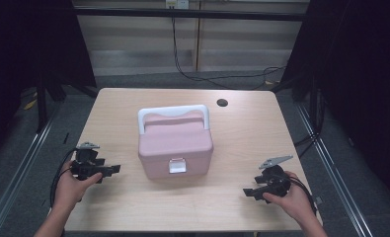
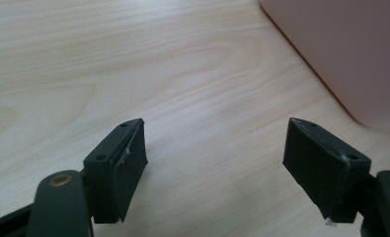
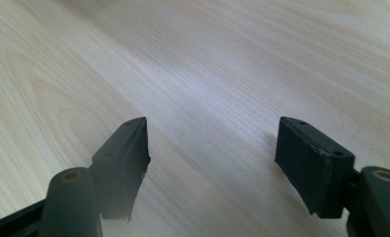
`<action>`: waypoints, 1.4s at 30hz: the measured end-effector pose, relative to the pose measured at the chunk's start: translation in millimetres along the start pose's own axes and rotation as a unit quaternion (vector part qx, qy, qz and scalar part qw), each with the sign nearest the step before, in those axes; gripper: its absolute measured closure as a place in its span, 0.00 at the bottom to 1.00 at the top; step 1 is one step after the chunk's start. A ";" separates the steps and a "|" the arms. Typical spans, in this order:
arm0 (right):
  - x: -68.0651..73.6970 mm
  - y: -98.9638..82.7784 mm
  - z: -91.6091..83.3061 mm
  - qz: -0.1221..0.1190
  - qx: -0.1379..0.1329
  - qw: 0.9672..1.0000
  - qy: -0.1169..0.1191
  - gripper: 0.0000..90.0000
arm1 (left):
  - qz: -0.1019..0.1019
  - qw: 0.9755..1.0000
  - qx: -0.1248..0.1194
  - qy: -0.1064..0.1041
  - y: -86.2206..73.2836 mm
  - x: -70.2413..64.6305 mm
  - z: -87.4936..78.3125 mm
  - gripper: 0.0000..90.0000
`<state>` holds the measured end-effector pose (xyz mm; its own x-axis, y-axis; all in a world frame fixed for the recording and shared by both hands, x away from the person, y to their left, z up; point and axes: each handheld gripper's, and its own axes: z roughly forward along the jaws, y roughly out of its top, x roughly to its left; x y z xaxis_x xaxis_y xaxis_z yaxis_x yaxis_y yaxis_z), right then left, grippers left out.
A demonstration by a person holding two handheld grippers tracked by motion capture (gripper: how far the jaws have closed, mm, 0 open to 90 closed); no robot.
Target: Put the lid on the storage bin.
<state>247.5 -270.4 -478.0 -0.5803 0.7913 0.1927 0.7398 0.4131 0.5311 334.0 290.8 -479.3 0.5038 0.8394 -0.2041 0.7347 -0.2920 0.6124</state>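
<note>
A pink box with a white handle and a white front latch stands shut in the middle of the wooden table. My left gripper is held low at the box's left, jaws wide apart and pointing toward it, nothing between them. In the left gripper view the box's rounded pink corner fills the upper right, beyond the open gripper. My right gripper hovers near the table's front right, also open and empty. The right gripper view has bare wood between the jaws of that gripper.
A dark round hole is set in the table behind the box at the right. Black cables run over the floor past the far edge. Metal rails flank the table on both sides.
</note>
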 end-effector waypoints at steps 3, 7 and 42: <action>-0.3 -1.8 0.6 -0.002 0.001 1.000 -0.004 0.31 | 0.000 1.000 -0.003 0.004 -2.7 0.5 0.7 0.27; -1.4 -4.5 2.5 -0.007 -0.001 1.000 -0.008 0.30 | 0.007 1.000 -0.003 0.007 -6.5 2.2 1.1 0.26; 2.0 -26.7 9.2 -0.066 -0.065 0.995 -0.031 0.19 | 0.116 0.992 -0.040 0.028 -32.8 1.3 7.1 0.17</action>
<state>229.7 -275.7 -499.4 -0.6443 0.7620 0.0653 0.6058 0.4564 0.6517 313.8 298.2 -505.1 0.6277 0.7784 -0.0102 0.5628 -0.4447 0.6968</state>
